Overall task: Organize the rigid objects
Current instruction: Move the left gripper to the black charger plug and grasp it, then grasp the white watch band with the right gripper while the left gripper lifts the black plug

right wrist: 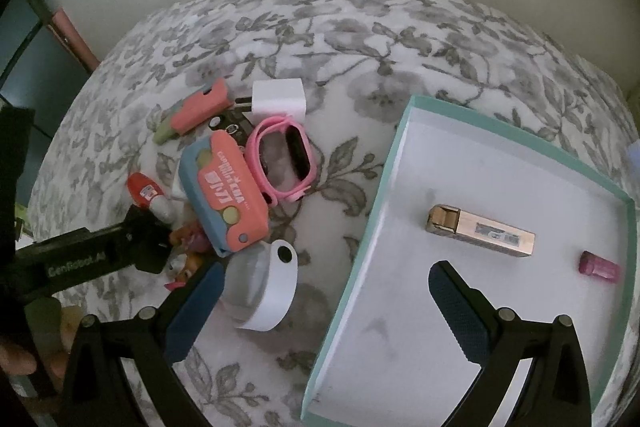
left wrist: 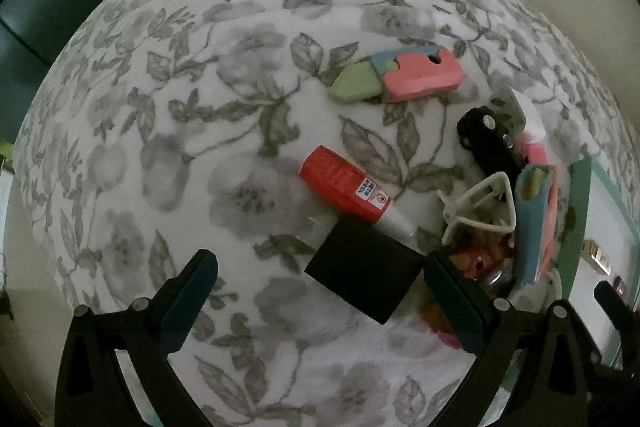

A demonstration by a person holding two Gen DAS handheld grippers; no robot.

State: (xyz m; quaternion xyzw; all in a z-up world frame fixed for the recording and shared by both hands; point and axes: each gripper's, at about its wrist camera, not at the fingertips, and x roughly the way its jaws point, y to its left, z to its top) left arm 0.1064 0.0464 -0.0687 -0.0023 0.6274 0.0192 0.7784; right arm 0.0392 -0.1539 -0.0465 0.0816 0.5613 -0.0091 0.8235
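A pile of small objects lies on a floral cloth. In the left wrist view my left gripper [left wrist: 320, 291] is open, with a black cube charger [left wrist: 362, 273] between its fingers, untouched. Beyond it lie a red glue bottle [left wrist: 346, 187], a pastel toy knife [left wrist: 396, 73], a black gadget [left wrist: 490, 141] and a white clip [left wrist: 482, 209]. In the right wrist view my right gripper [right wrist: 326, 301] is open and empty over the edge of a teal-rimmed tray [right wrist: 382, 183]. The tray holds a gold box [right wrist: 480, 231] and a pink cap [right wrist: 598, 265]. The left gripper [right wrist: 150, 241] shows at the pile.
In the right wrist view a pink and blue case [right wrist: 226, 193], a pink watch [right wrist: 282, 157], a white charger [right wrist: 278, 101] and a white band [right wrist: 262, 291] lie left of the tray. A wall runs behind the cloth. Dark furniture [left wrist: 36, 11] stands at far left.
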